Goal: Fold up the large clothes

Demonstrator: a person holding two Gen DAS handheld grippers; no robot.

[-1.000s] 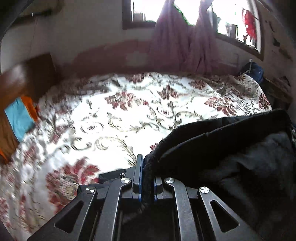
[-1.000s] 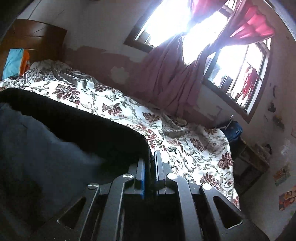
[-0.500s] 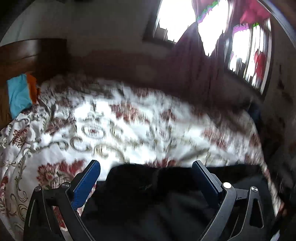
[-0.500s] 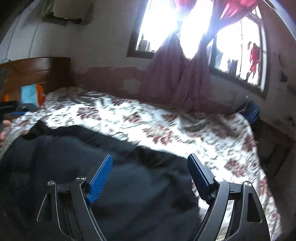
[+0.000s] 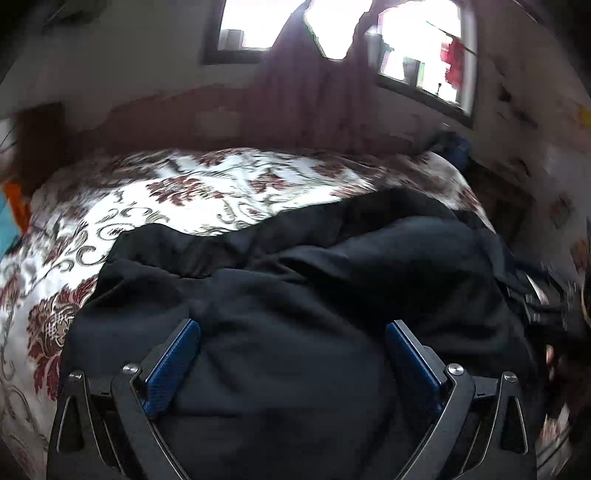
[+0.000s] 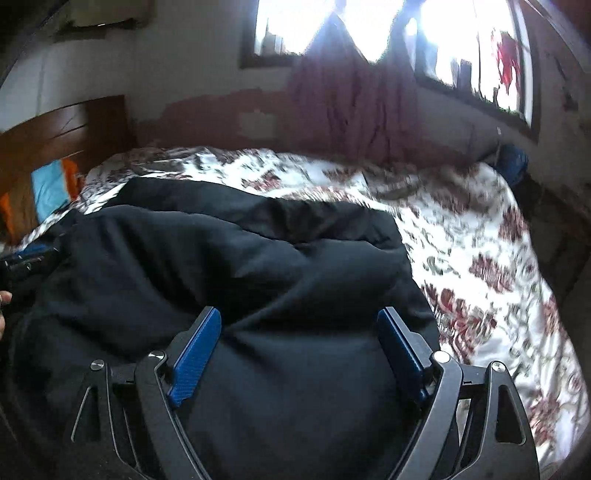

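Left wrist view: my left gripper (image 5: 291, 330) has its jaws spread wide over the black garment (image 5: 314, 280), blue pads (image 5: 173, 365) clear of the cloth, nothing pinched. Its opening came a moment back. The garment lies rumpled on the flowered bedspread (image 5: 177, 192), toward the near edge.

Right wrist view: my right gripper (image 6: 299, 319) has just been opening, and its jaws also stand apart above the garment (image 6: 236, 258), holding nothing. Bedspread (image 6: 472, 251) bare to the right. Wooden headboard (image 6: 66, 129) far left; window (image 6: 369, 26) with a curtain (image 6: 347, 99) behind.
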